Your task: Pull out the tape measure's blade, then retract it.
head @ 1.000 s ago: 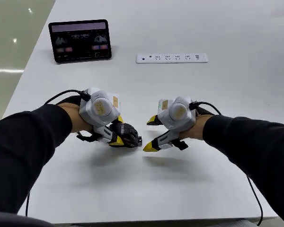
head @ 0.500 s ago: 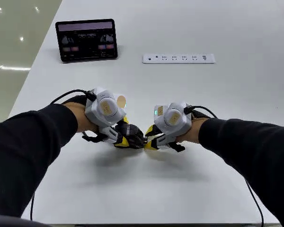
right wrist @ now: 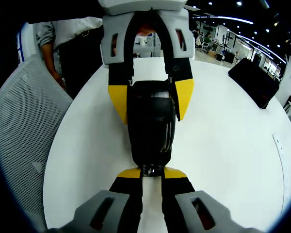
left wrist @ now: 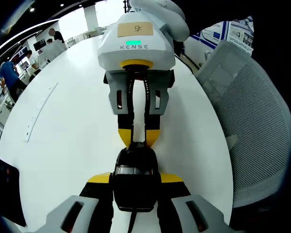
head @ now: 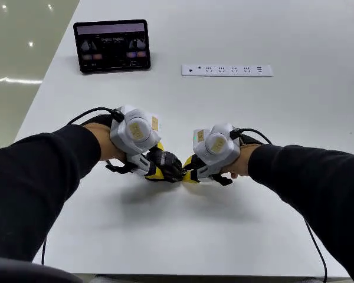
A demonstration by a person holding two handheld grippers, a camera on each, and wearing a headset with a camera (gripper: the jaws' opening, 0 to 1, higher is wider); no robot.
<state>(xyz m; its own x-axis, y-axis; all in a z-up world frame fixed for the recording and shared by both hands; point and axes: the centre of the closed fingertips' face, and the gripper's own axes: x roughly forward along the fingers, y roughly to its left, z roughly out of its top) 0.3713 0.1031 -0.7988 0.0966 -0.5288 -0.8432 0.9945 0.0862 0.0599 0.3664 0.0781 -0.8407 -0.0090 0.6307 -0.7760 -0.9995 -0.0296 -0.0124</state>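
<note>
The left gripper [head: 155, 172] clamps the tape measure [head: 167, 163], whose long axis lies left-right on the worktop [head: 183, 230]. The right gripper [head: 189, 175], pinched narrow on the blade hook [right wrist: 153, 169] at its right end, faces it head-on.

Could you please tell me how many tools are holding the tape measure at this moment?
2. The left tool clamps the body of the tape measure; the right tool pinches its blade end.

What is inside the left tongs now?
A black tape measure, clamped between the yellow tips of the left tongs. The right tongs pinch its front end, so the blade's tip is covered.
</note>
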